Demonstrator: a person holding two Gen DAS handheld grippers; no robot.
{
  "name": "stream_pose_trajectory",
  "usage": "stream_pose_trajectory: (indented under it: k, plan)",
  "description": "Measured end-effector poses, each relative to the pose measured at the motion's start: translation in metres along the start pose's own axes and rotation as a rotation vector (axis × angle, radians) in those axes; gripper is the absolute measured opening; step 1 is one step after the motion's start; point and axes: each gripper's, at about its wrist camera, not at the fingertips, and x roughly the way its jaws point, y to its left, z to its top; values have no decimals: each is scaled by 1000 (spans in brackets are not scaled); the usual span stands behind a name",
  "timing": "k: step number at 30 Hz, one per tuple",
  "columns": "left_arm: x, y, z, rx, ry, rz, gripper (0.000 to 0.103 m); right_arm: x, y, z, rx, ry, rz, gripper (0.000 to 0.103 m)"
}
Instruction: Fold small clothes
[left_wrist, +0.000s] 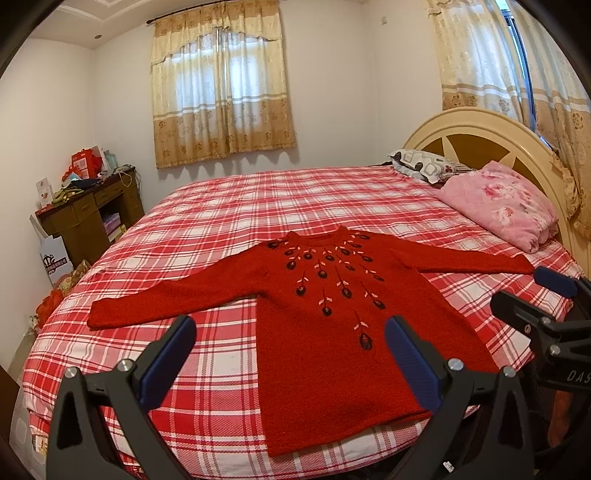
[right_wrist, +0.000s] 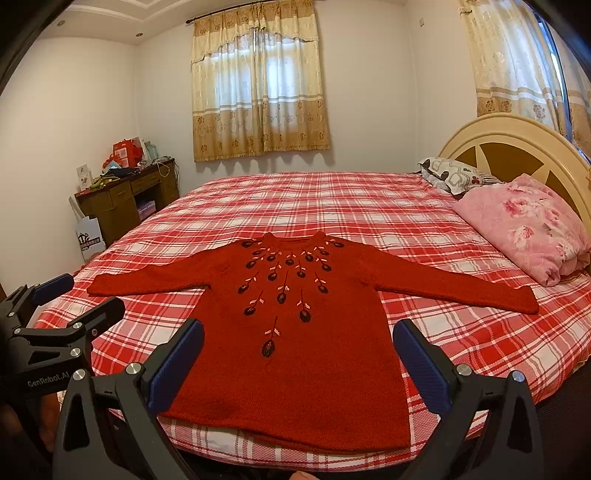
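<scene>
A small red knitted sweater (left_wrist: 332, 332) (right_wrist: 295, 354) with dark embroidered flowers lies flat and face up on the bed, both sleeves spread out sideways, hem toward me. My left gripper (left_wrist: 290, 354) hovers open above the hem's left part, nothing between its blue pads. My right gripper (right_wrist: 299, 358) is open too, held over the sweater's lower body and holding nothing. Each gripper shows at the edge of the other's view: the right gripper (left_wrist: 532, 291), the left gripper (right_wrist: 85, 295).
The bed (left_wrist: 221, 221) wears a red and white checked sheet. A folded pink floral quilt (right_wrist: 524, 225) and a patterned pillow (right_wrist: 454, 177) lie by the cream headboard (right_wrist: 517, 147) at right. A cluttered wooden desk (left_wrist: 92, 210) stands left of the bed.
</scene>
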Motion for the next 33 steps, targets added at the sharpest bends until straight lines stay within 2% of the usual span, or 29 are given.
stream_pose_trajectory:
  k: [33]
  plan:
    - [0,5,0,-6,5,0,103,4,2,-4,-2,11,7,102]
